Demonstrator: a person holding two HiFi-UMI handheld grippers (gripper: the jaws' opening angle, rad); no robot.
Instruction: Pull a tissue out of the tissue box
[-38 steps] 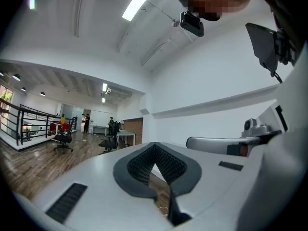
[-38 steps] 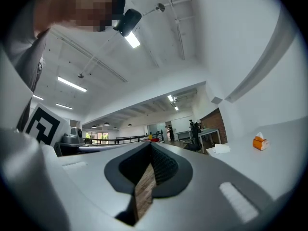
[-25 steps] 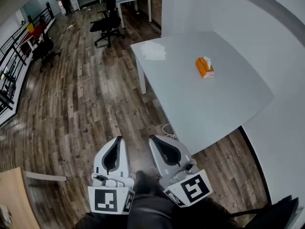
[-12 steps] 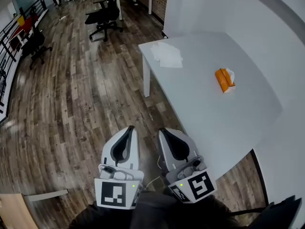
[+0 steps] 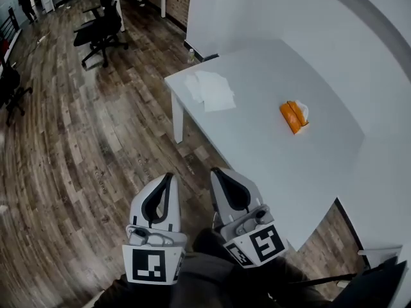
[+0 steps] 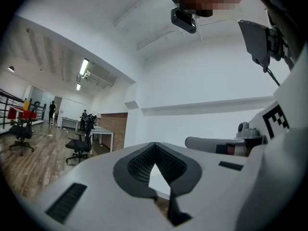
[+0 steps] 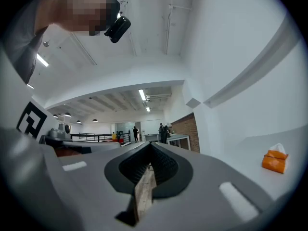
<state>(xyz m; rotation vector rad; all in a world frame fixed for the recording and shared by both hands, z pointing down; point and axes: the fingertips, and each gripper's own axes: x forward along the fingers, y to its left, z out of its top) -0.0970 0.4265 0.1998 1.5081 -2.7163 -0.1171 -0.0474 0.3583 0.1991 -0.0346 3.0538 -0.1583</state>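
An orange tissue box (image 5: 292,117) lies on the white table (image 5: 270,153), with a white tissue (image 5: 302,111) poking out of its top. It also shows far off at the right of the right gripper view, as the tissue box (image 7: 274,160). My left gripper (image 5: 169,176) and right gripper (image 5: 215,171) are side by side low in the head view, over the wood floor and short of the table's near edge. Both are shut with nothing between their jaws. They point level, well away from the box. The left gripper (image 6: 154,145) and right gripper (image 7: 151,145) show tips that meet.
Loose white tissues (image 5: 209,90) lie near the table's far left corner, above a white table leg (image 5: 178,118). A black office chair (image 5: 101,33) stands on the wood floor beyond. White walls close in the table at the back and right.
The view has swung and come closer to the table; the tissue box and loose tissues sit nearer the middle. Both grippers keep their shut, side-by-side pose.
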